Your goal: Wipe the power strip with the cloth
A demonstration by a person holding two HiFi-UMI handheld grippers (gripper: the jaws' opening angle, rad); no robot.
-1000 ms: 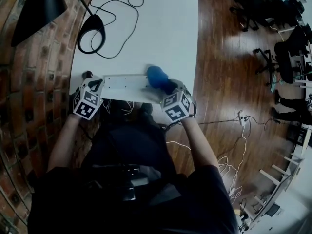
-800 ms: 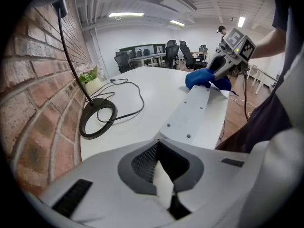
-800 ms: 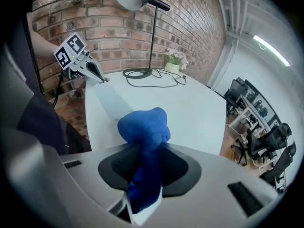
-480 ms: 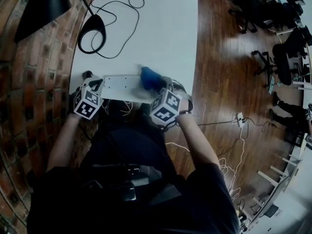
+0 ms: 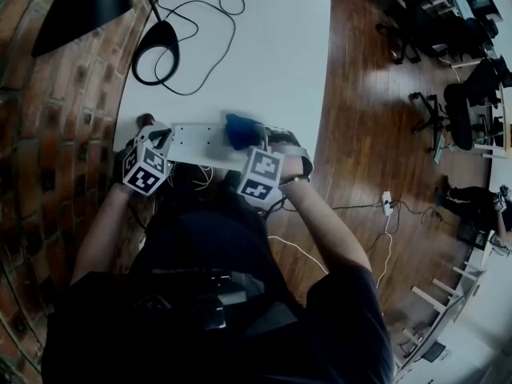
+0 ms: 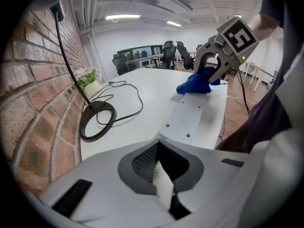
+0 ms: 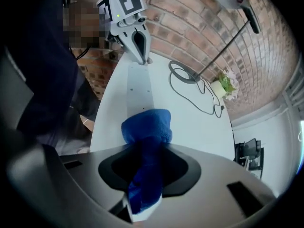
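1. the power strip (image 5: pixel 200 138) – a long, flat, white bar with small dark dots on its upper face – lies across the near edge of the white table (image 5: pixel 264 62), right in front of the person.
2. the cloth (image 5: pixel 238 130), a soft, bunched blue wad with a fuzzy nap, sits on the strip's right part, touching its top.
3. the right gripper (image 5: pixel 244 142) pinches the cloth: in its own view the blue fabric runs up between the two jaws and bulges out past their tips.
4. the left gripper (image 5: pixel 160 138) has its jaws pressed together, tips down at the strip's left end; whether anything is caught between them cannot be told.
5. beyond the strip the table top is smooth. a black ring-shaped lamp base (image 5: pixel 156 50) stands near the wall side, its thin black cord looping over the surface, well apart from the strip.
6. a rough brick wall (image 5: pixel 48 134) borders the table on the left – a dark wooden floor (image 5: pixel 368 134) with office chairs (image 5: pixel 448 110) lies to the right.
7. a small pale pot (image 6: pixel 88 82) at the table's far end holds a green plant.
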